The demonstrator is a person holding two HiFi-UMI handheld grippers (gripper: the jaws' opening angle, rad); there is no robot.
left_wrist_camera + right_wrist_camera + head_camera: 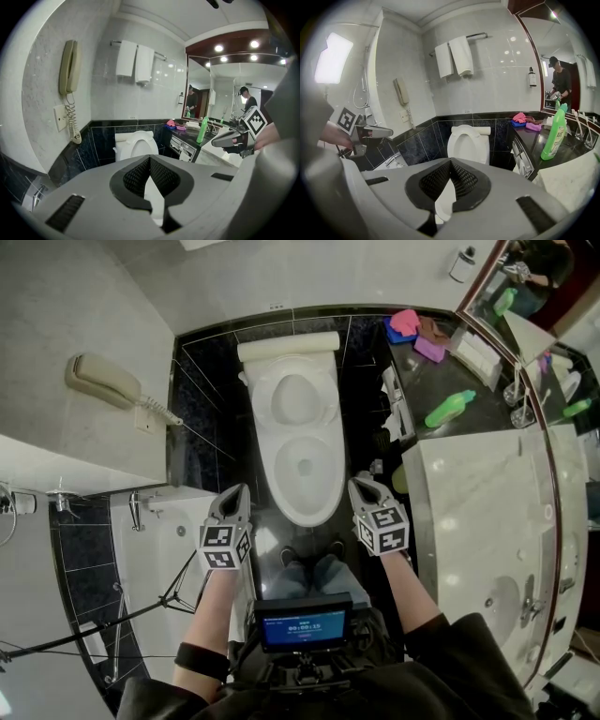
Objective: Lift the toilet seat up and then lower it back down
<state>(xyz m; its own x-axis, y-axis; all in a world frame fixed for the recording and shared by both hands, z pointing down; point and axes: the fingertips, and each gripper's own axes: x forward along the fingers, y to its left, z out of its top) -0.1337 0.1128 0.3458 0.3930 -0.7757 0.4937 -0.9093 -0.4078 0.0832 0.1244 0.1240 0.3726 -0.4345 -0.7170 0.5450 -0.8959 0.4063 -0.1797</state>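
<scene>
Toilet seat stands raised, upright against the tank at 12 o'clock, leaving the bowl open. Left gripper hangs at 7 o'clock of the bowl, jaws together with nothing between them, clear of the rim. Right gripper hangs at 5 o'clock of the bowl, jaws likewise together and empty. Wall phone sits at 10 o'clock. A green bottle lies on the dark counter at 2 o'clock.
</scene>
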